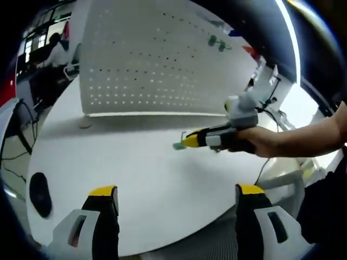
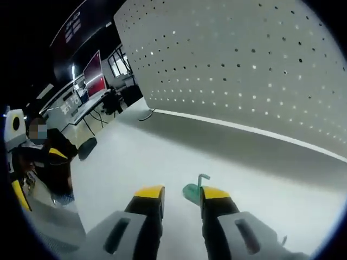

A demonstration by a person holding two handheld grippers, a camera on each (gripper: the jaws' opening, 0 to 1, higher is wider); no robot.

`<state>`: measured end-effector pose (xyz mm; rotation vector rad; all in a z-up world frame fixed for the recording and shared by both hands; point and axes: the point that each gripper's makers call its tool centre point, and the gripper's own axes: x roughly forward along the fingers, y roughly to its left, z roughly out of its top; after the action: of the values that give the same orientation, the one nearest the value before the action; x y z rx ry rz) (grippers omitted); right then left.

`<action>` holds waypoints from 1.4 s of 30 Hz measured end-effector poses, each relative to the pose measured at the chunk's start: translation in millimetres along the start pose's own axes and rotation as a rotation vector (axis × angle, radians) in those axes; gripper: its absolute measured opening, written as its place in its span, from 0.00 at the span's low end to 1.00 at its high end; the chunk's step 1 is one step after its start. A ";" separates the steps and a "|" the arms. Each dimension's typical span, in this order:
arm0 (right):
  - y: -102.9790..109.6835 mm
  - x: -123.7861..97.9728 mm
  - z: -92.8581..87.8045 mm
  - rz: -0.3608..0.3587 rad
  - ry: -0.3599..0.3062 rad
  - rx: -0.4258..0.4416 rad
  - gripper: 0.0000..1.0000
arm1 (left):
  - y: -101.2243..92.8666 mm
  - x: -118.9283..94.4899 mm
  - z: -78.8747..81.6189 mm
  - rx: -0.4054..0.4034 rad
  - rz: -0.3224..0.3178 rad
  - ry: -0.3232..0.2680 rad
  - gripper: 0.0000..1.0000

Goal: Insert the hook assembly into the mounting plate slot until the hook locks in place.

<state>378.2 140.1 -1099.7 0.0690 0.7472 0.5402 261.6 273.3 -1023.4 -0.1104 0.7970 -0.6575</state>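
Note:
A small green hook assembly with a bent wire on top lies between my right gripper's yellow-tipped jaws, close against the right one. A gap of white table shows between the jaws, so this gripper is open. In the left gripper view a hand holds that right gripper low over the white table, with the green hook at its tip. The white perforated mounting plate stands upright at the table's back. My left gripper is wide open and holds nothing, near the table's front edge.
Green, blue and red hooks hang high on the plate's right part. A black oval object lies near the table's left rim. A white stand rises at the back right. A person sits at the left.

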 end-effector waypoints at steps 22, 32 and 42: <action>-5.4 29.8 23.1 -0.015 0.002 0.019 0.15 | 11.2 1.0 -7.5 -0.039 0.013 0.010 0.89; -13.3 37.2 23.1 -0.063 0.043 -0.040 0.03 | 6.8 1.1 -8.8 -0.041 0.007 0.014 0.88; -11.9 26.2 26.3 -0.066 0.032 -0.083 0.00 | 1.9 2.8 -2.2 -0.025 -0.003 0.001 0.88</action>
<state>416.8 146.0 -1099.7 -0.0410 0.7545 0.5097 262.4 273.5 -1027.3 -0.1341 0.8069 -0.6507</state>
